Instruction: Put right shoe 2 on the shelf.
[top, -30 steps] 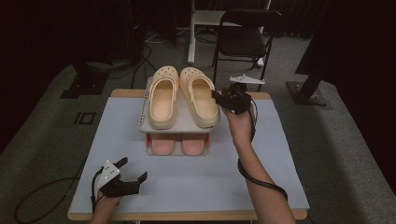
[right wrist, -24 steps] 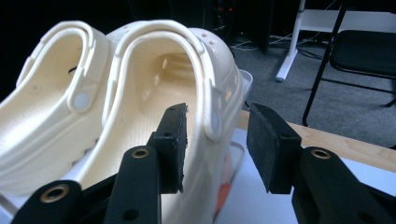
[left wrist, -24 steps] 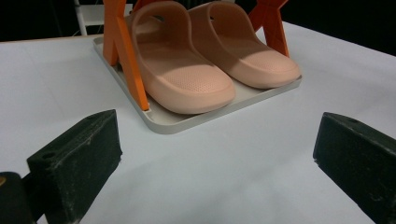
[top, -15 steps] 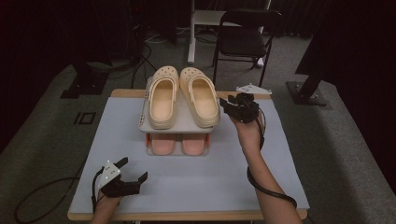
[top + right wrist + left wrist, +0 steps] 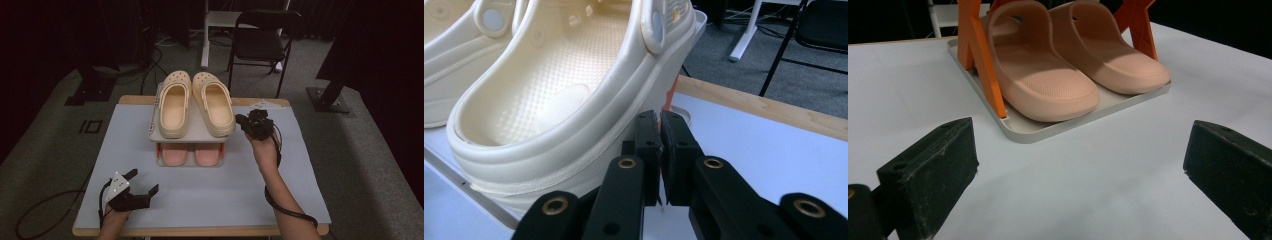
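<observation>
High view: two-tier shoe rack (image 5: 187, 134) sits mid-desk toward the far edge of the desk (image 5: 200, 200). The top shelf carries a pair of cream clogs (image 5: 197, 102), toes pointing away from the person, with strap rivets showing at the sides. No readable brand or writing on them. The lower tray (image 5: 1058, 127) holds a pair of pink slides (image 5: 1073, 65), smooth with a fine-dotted footbed, between orange uprights (image 5: 980, 55).

Right hand-held gripper (image 5: 250, 122) is just beside the right clog (image 5: 554, 100), at its outer heel side, near the right edge of the rack. In the right gripper view, its jaws have just been closing and now meet pad to pad, nothing between them. Tips sit close to the clog's sidewall; contact can't be confirmed.

Left hand-held gripper (image 5: 142, 182) rests near the near-left corner of the desk, well apart from the rack. In the left gripper view, its jaws stand wide apart with only bare desk surface between them, pointed at the pink slides.

Desk has a pale blue-grey top with a wooden rim.
</observation>
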`<state>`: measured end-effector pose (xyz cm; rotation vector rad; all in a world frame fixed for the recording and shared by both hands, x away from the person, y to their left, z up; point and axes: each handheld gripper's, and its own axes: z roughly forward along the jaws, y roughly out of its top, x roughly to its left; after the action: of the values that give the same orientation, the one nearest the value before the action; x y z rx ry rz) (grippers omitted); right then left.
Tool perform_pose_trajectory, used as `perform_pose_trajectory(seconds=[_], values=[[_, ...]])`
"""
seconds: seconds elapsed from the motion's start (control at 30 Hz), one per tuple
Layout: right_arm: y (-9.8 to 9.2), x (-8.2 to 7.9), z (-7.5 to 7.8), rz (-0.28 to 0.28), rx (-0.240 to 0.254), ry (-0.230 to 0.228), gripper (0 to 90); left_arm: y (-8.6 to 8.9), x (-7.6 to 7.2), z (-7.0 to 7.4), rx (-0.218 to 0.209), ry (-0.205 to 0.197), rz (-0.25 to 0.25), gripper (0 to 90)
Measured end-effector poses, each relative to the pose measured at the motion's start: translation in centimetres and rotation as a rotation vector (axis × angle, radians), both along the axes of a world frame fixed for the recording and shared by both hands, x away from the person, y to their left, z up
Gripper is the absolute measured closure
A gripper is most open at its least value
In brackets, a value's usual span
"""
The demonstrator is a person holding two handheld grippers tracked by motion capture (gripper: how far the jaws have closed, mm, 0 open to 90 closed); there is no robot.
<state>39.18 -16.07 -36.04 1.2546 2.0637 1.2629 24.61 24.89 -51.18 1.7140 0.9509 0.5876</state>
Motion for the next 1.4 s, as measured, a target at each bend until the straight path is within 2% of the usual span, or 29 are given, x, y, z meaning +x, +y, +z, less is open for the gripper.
perform_pose_trajectory(seconds=[0.43, 0.57, 0.73, 0.83, 1.03, 1.1, 1.2, 1.27, 1.33, 1.4], values=[[1.5, -0.6, 0.2, 0.041, 0.017, -0.018, 90.0, -0.1, 0.1, 0.0, 0.001, 0.004, -0.003, 1.0], [2.3, -0.6, 0.2, 0.071, 0.019, -0.02, 90.0, -0.1, 0.1, -0.1, 0.004, 0.004, -0.005, 1.0], [3.1, -0.4, 0.1, 0.066, 0.016, -0.019, 90.0, -0.1, 0.1, 0.0, 0.005, 0.003, -0.006, 1.0], [2.8, -0.1, 0.1, 0.062, 0.027, -0.013, 89.8, -0.1, 0.0, 0.0, -0.001, 0.001, -0.002, 1.0], [1.7, -0.1, 0.1, 0.039, 0.046, -0.025, 58.0, 0.1, 0.1, -0.1, -0.001, 0.005, 0.001, 1.0], [1.4, -0.2, 0.0, 0.024, 0.027, -0.039, 49.5, 0.0, 0.1, -0.1, 0.002, 0.005, -0.003, 1.0], [1.1, -0.4, -0.2, 0.017, 0.01, -0.05, 41.5, 0.0, 0.1, -0.1, 0.004, 0.006, -0.005, 1.0], [0.9, -0.4, -0.3, 0.015, 0.021, -0.05, 38.7, -0.1, 0.1, -0.1, 0.002, 0.007, -0.003, 1.0], [0.6, -0.4, -0.5, 0.006, 0.033, -0.044, 31.9, -0.1, 0.1, -0.1, 0.002, 0.006, -0.003, 1.0], [0.4, -0.3, -0.7, 0.021, 0.043, -0.031, 27.9, 0.0, 0.1, -0.1, 0.005, 0.004, -0.004, 1.0]])
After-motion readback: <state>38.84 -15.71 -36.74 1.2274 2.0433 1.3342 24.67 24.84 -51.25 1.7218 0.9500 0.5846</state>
